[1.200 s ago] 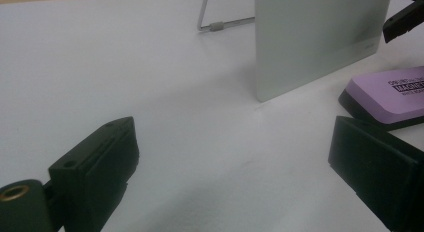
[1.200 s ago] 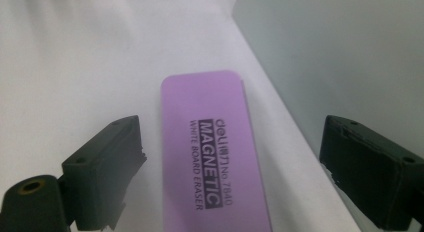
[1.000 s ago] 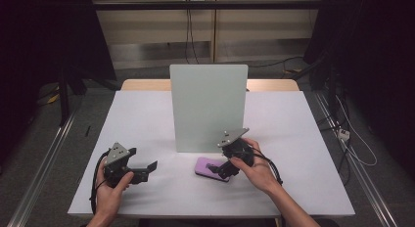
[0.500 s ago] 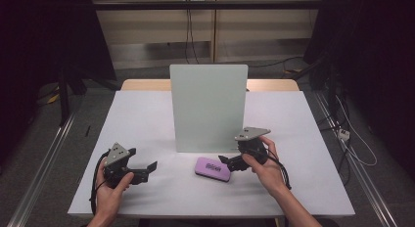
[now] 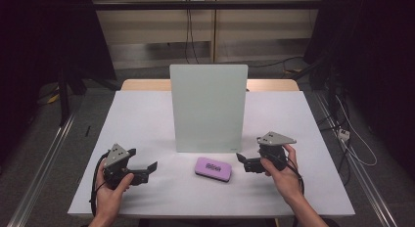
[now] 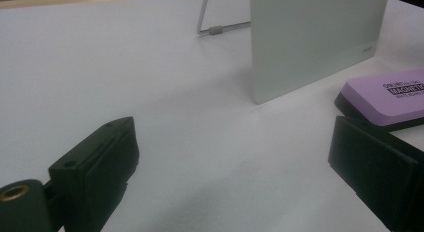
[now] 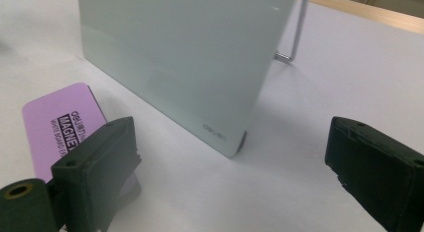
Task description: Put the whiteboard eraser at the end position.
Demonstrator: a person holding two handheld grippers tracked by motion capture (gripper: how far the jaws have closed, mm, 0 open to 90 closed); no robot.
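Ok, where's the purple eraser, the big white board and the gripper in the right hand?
purple eraser (image 5: 213,169), high view, middle of its purple top.
white board (image 5: 208,107), high view, middle of its pale front face.
right gripper (image 5: 243,161), high view, between the tips of its open jaws.

White table with a wooden strip at its twelve o'clock edge, pale green board standing upright at centre on a wire stand, purple eraser lying flat just at its six o'clock
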